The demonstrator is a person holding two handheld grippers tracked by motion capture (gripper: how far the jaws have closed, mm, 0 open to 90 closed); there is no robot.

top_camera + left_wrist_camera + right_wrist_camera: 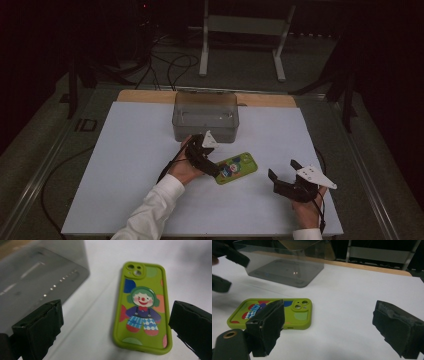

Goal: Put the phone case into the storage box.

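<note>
Left gripper (212, 159) spread wide over the green phone case (143, 307), one finger (40, 327) toward the clear plastic box (37, 277), the other (192, 327) past the case's far long edge: probably lining up to pinch across the width. Case flat on the white table (125, 165), clown side up, apart from both fingers. Right gripper (287, 177) also splayed, holding nothing, waiting well off to the side. Near end of the case hidden behind a finger (268, 325) in the right gripper view; box contents hard to make out through the tinted walls.

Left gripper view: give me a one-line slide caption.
Open left hand-held gripper facing a green clown phone case lying flat on the white table, beside a clear box.
</note>
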